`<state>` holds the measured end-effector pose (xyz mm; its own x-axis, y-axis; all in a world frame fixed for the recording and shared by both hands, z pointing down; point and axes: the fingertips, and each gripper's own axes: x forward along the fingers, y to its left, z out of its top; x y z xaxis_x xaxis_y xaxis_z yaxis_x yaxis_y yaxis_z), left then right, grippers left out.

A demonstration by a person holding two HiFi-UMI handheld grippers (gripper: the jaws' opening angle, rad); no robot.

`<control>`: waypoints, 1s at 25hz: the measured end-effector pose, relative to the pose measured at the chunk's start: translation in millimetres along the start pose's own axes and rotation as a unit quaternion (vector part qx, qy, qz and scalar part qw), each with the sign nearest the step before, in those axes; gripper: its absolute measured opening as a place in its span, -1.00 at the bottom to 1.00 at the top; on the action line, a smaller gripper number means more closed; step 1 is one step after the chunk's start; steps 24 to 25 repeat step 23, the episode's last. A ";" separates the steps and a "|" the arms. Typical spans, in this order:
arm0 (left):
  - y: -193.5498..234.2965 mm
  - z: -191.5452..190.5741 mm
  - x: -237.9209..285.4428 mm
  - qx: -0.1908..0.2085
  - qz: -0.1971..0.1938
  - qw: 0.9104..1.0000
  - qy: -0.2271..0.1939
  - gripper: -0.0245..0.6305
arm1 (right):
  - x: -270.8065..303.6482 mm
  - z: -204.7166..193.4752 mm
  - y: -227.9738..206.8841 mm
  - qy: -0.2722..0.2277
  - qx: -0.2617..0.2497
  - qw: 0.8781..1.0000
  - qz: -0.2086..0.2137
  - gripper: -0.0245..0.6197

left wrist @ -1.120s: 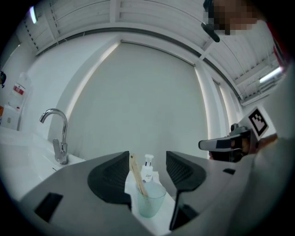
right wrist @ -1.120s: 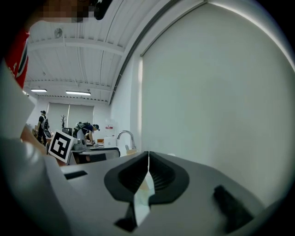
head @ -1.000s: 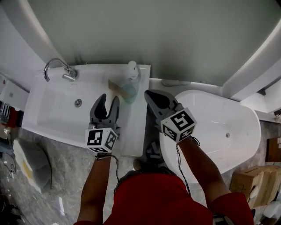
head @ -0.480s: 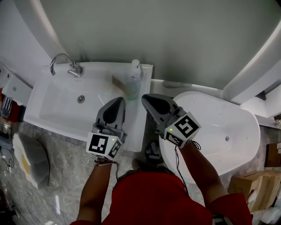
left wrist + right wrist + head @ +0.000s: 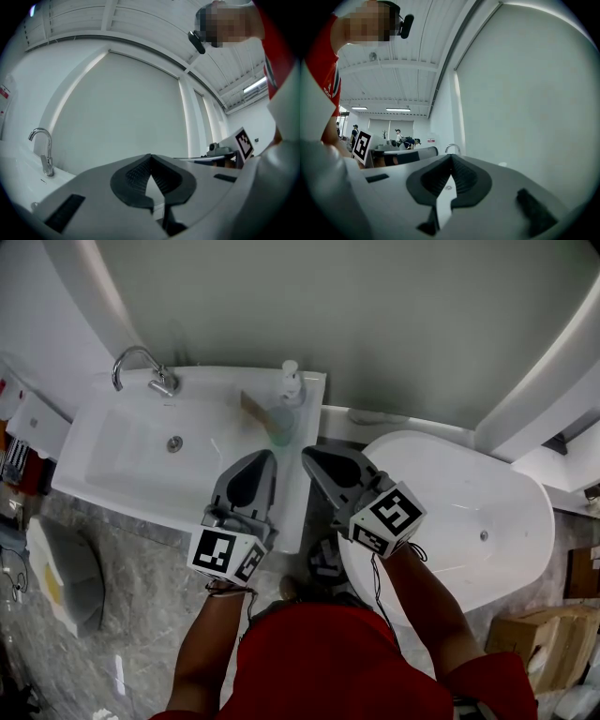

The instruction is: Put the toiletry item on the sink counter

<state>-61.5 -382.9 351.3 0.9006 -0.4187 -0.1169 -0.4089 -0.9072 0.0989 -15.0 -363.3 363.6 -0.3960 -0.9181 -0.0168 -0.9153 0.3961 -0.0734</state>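
Observation:
A pale green round toiletry item (image 5: 279, 425) with a brown piece (image 5: 251, 409) beside it rests on the white sink counter (image 5: 216, 388), in front of a white pump bottle (image 5: 292, 381). My left gripper (image 5: 265, 457) hovers over the counter's right part, just short of the item, jaws shut and empty. The right gripper (image 5: 307, 455) hangs beside it over the gap by the tub, also shut and empty. In the left gripper view the jaws (image 5: 150, 157) meet with nothing between them. The right gripper view shows its jaws (image 5: 451, 157) likewise closed.
A chrome faucet (image 5: 141, 367) stands at the basin's back left, the drain (image 5: 174, 443) mid-basin. A white bathtub (image 5: 469, 512) fills the right. Cardboard boxes (image 5: 539, 634) and a pale bin-like object (image 5: 66, 568) sit on the grey marble floor.
The left gripper's jaws have gone from wide open to shut, and it has drawn back a little from the item. The right gripper has barely moved.

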 end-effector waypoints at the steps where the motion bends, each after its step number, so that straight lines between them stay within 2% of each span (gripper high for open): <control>1: -1.0 0.5 -1.2 -0.001 0.000 1.000 -0.001 -0.87 | -0.7 -0.9 1.2 0.002 -0.001 1.000 0.001 -0.83; 25: -12.3 4.3 -6.0 -0.008 -0.003 1.000 -0.006 -0.87 | -9.6 -0.2 8.1 0.009 -0.014 1.000 0.003 -0.84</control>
